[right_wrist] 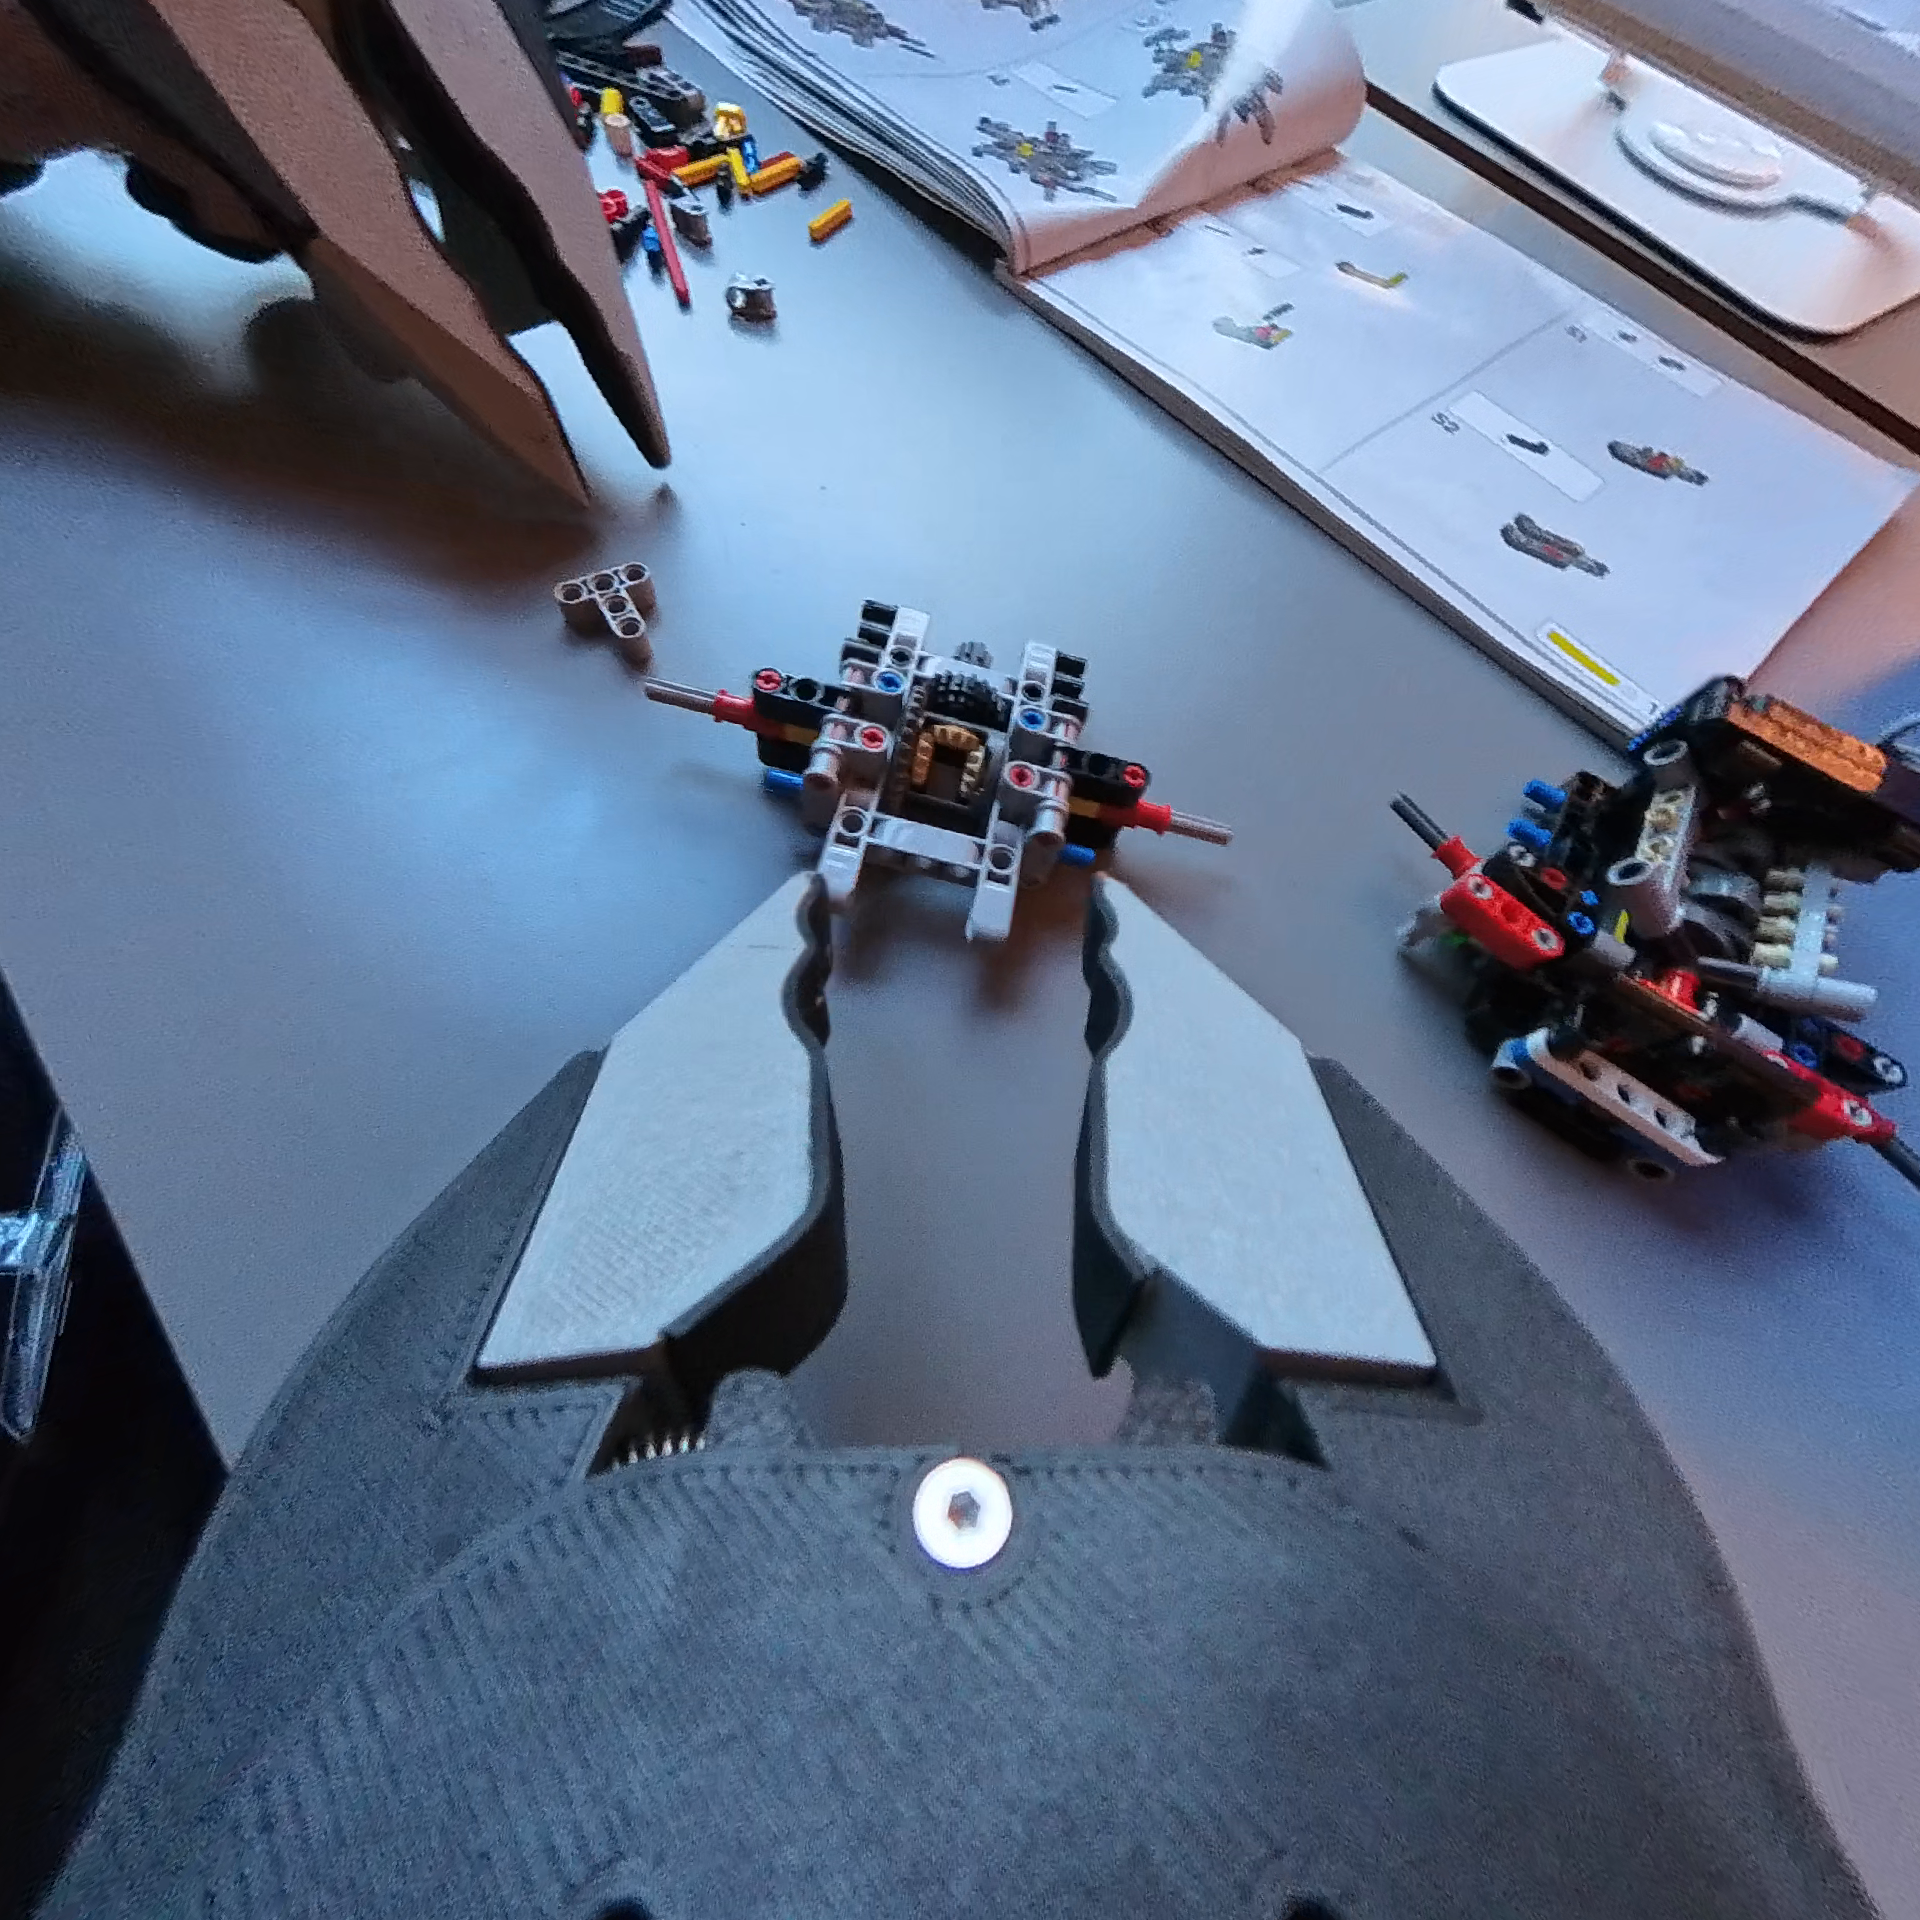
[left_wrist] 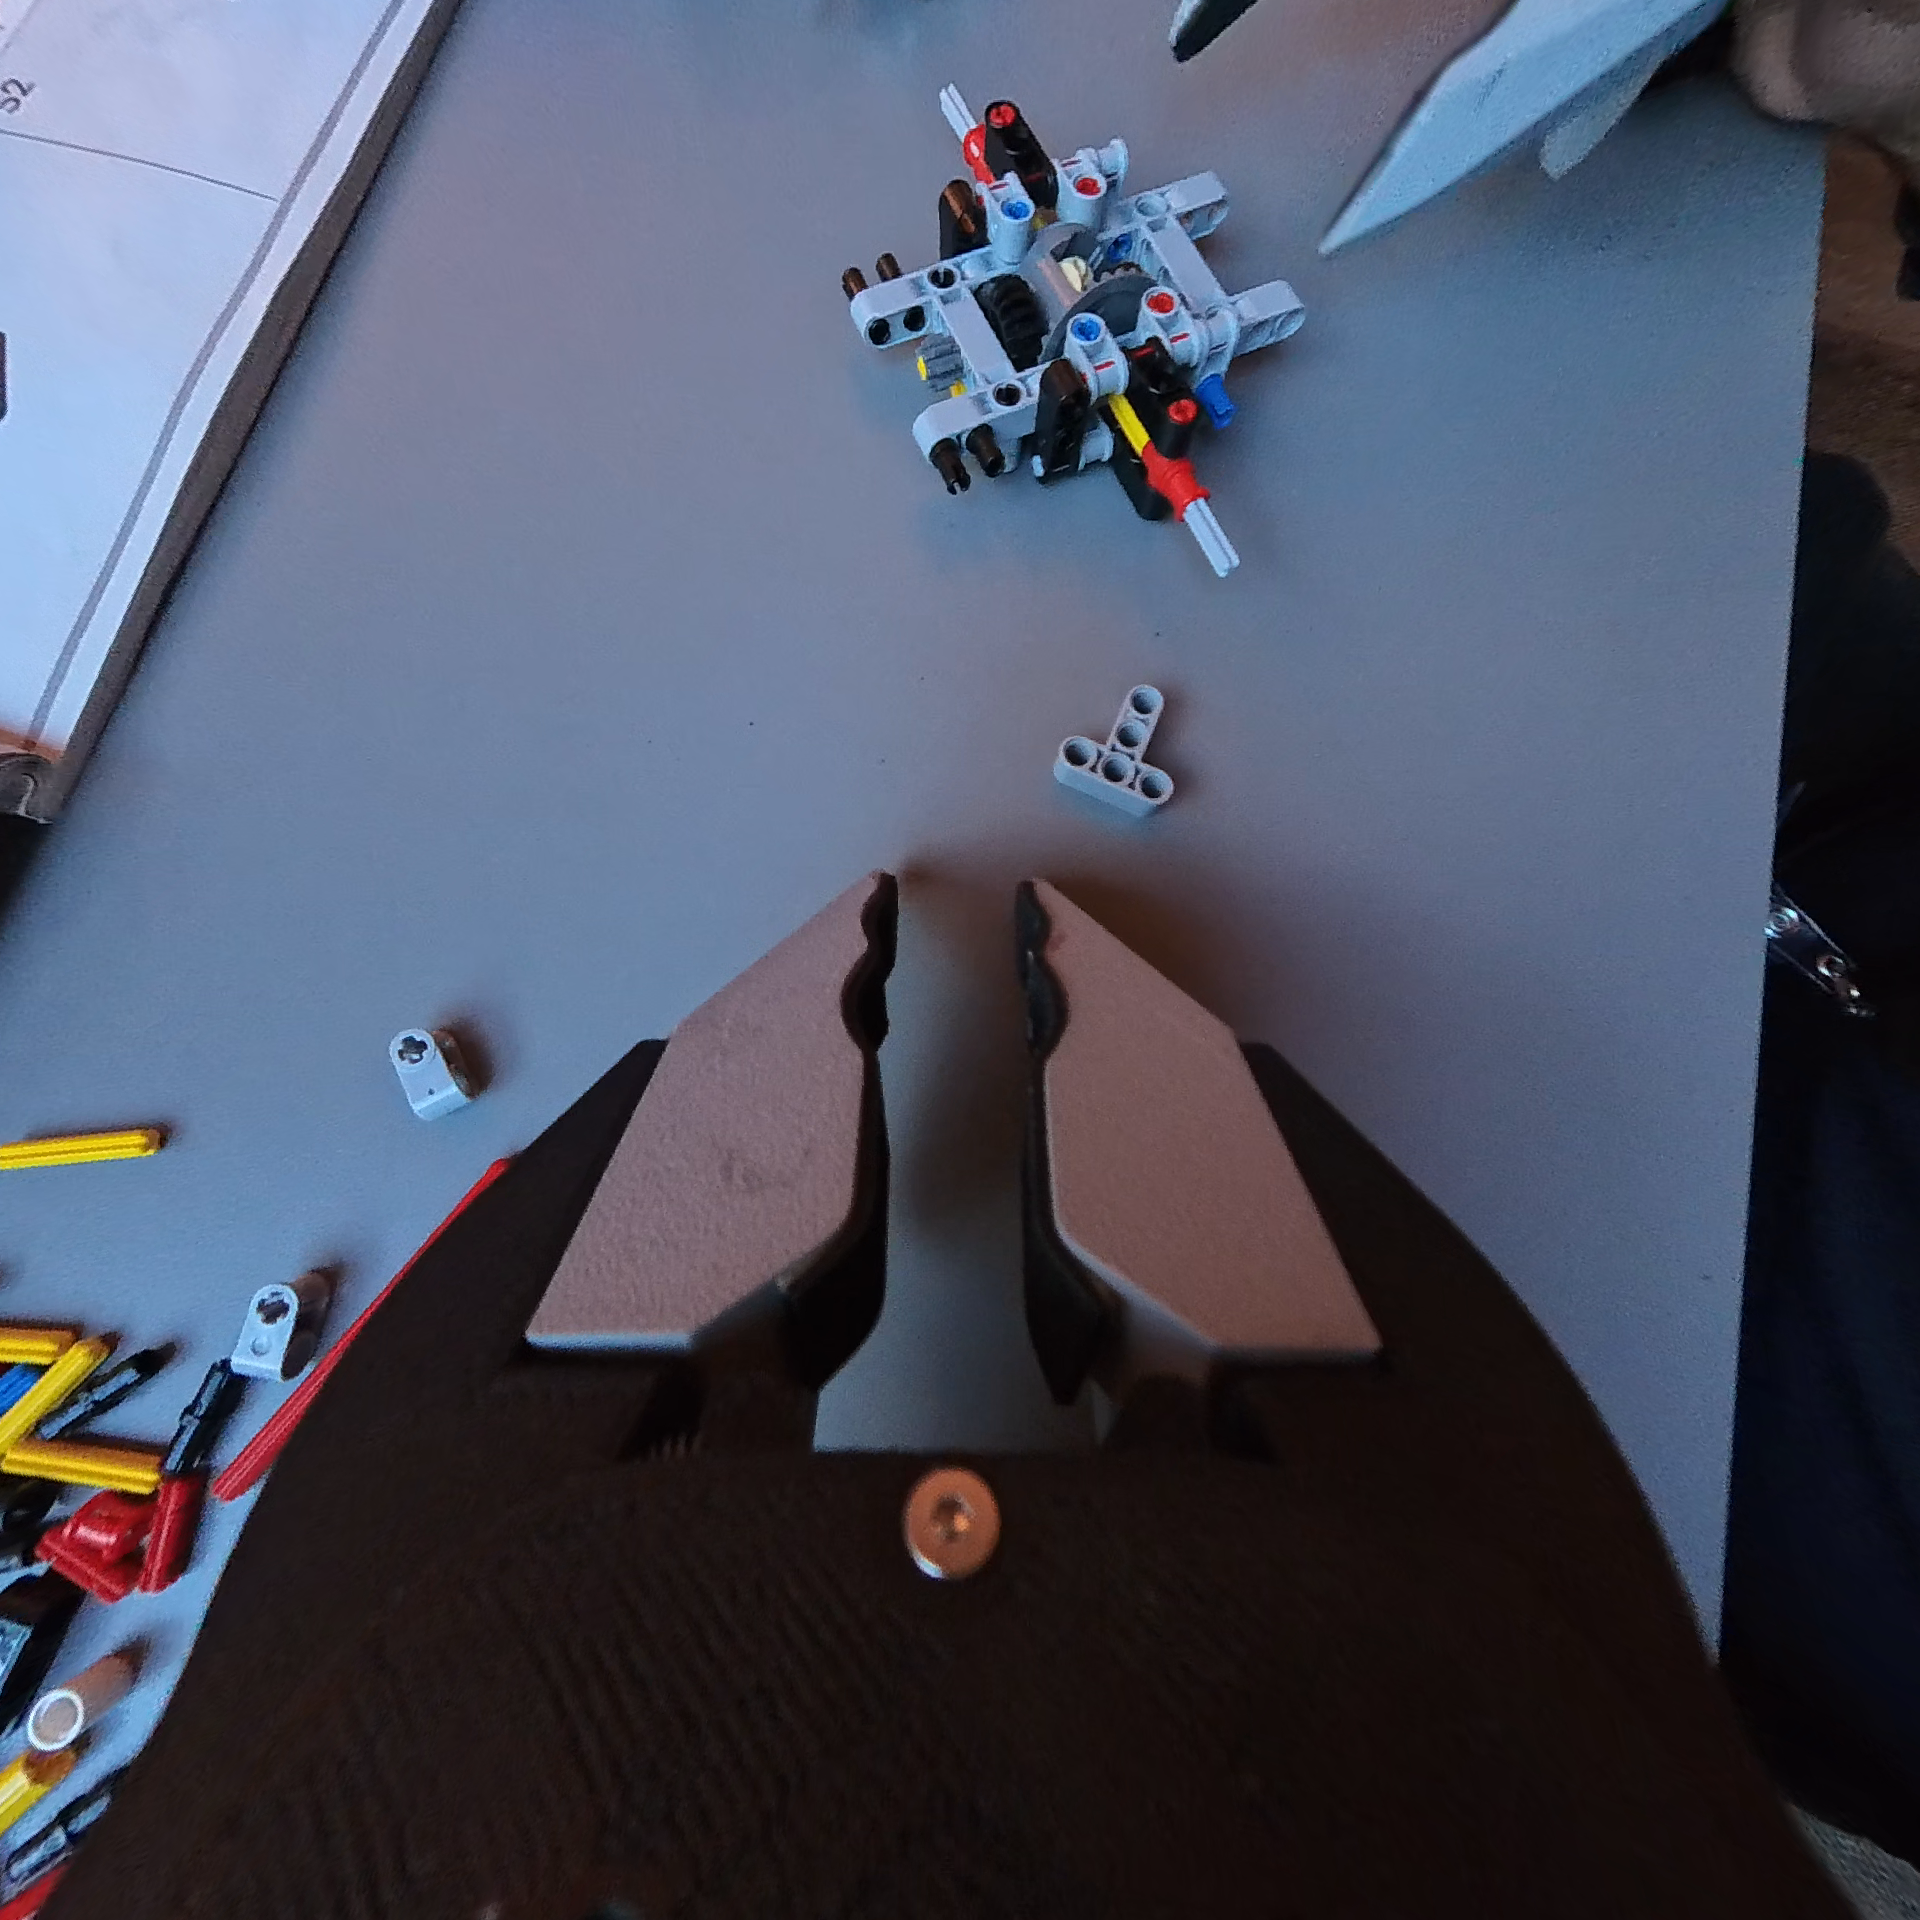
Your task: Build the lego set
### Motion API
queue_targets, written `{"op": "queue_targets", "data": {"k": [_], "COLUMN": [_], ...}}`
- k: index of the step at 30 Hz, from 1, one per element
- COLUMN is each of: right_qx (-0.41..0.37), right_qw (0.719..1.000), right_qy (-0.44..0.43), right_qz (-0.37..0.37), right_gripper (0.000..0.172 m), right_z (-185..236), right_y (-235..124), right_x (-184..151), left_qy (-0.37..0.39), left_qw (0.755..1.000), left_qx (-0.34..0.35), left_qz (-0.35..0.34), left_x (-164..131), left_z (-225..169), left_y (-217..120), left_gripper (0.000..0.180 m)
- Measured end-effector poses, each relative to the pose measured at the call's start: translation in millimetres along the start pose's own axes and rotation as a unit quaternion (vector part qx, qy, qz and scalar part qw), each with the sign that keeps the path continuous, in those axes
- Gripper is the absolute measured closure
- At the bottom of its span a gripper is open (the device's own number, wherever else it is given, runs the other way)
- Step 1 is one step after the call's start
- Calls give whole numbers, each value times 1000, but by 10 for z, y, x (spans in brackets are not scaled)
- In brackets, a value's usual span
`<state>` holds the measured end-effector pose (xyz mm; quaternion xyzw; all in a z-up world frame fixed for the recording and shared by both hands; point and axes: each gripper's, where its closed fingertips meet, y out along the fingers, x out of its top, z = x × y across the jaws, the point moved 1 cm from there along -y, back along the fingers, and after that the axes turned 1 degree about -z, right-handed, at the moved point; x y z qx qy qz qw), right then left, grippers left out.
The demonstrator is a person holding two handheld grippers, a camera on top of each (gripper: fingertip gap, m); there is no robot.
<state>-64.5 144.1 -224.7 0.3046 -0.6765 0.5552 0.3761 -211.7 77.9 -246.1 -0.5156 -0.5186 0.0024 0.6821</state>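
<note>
Grey gear assembly [right_wrist: 940, 769] just beyond open right tongs [right_wrist: 954, 899]; apart.

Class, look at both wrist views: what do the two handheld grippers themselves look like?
Both share one design. The left gripper and right gripper each have a black, ridged 3D-printed body with a silver screw at its centre. Two flat, pale, wedge-shaped fingers taper to points, lined inside with wavy black pads. No cables show.
</note>
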Motion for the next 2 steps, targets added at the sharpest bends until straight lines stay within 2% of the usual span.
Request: {"op": "queue_targets", "data": {"k": [2], "right_qx": [-4], "right_qw": [1000], "right_qy": [-10], "right_qz": [-1], "right_gripper": [121], "right_z": [33], "right_y": [17], "right_x": [18], "left_qy": [-1], "left_qw": [1000], "left_qx": [0], "left_qz": [2], "left_x": [-9], "left_z": [2], "left_y": [10], "left_gripper": [160]}}
